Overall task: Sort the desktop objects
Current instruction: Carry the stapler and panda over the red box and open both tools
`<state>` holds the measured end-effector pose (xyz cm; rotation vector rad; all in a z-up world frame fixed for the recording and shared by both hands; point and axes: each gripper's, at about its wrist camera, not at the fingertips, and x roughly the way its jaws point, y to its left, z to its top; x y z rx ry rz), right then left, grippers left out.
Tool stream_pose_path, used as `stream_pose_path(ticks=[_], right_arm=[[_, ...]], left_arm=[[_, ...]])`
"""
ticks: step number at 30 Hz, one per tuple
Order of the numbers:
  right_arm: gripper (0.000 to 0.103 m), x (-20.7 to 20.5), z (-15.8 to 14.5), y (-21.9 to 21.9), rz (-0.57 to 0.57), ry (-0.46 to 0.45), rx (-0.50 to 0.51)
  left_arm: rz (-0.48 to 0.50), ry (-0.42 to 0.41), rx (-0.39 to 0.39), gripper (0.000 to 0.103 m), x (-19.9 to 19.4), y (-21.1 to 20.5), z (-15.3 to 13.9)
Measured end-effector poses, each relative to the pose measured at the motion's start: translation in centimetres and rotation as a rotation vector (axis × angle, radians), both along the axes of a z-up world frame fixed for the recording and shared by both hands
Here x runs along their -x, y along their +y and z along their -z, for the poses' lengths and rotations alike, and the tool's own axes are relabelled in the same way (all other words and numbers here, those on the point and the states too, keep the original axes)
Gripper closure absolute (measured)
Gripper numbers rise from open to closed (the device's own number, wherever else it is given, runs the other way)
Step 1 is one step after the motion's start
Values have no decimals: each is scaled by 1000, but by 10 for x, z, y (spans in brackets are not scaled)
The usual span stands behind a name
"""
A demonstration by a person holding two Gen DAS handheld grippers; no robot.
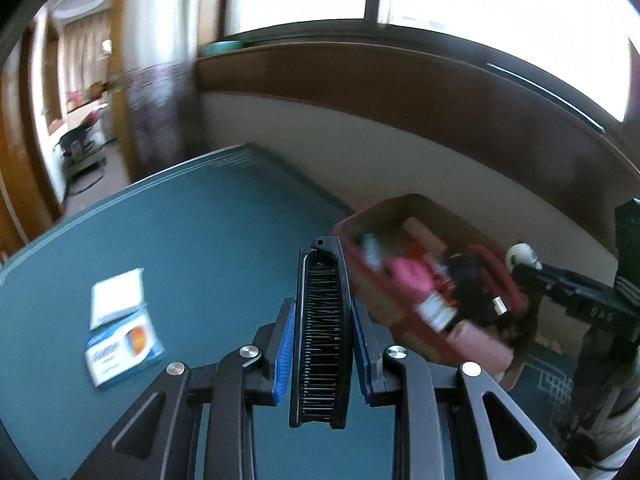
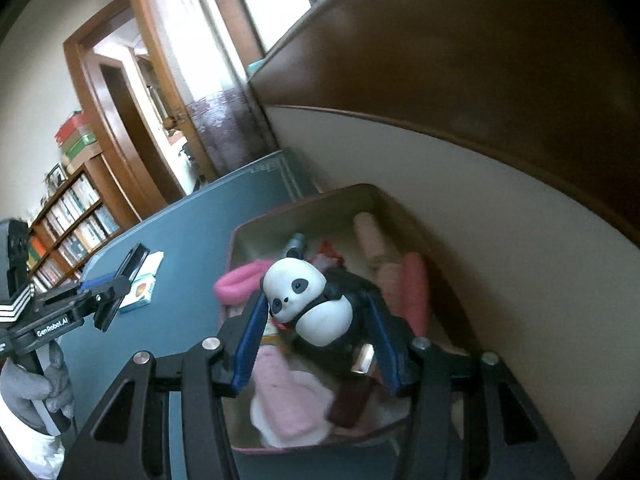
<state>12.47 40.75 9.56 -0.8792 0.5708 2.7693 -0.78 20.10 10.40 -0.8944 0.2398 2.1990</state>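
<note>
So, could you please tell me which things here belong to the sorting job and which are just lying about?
Part of the job:
- black comb, held in the left gripper
- panda figure, held in the right gripper
- red bin
- blue box and white pad on the table

Just lying about:
- bookshelf
- curtain

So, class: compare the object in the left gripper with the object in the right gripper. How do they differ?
The left gripper holds a flat, slim black comb; the right gripper holds a rounded black-and-white panda figure. The comb hangs over the bare teal table, the panda figure over the filled red box. Both are clamped between blue pads.
</note>
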Motion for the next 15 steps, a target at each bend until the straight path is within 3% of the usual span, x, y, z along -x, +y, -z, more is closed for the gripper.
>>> stream_pose_path(ticks=[6,15], right_arm=[[49,0,5,14,7,4,20],[49,-1,9,26,16,5,28]], left_arm=[[87,-3,12,75,2,55,-3],[123,-29,57,75,20,112,14]])
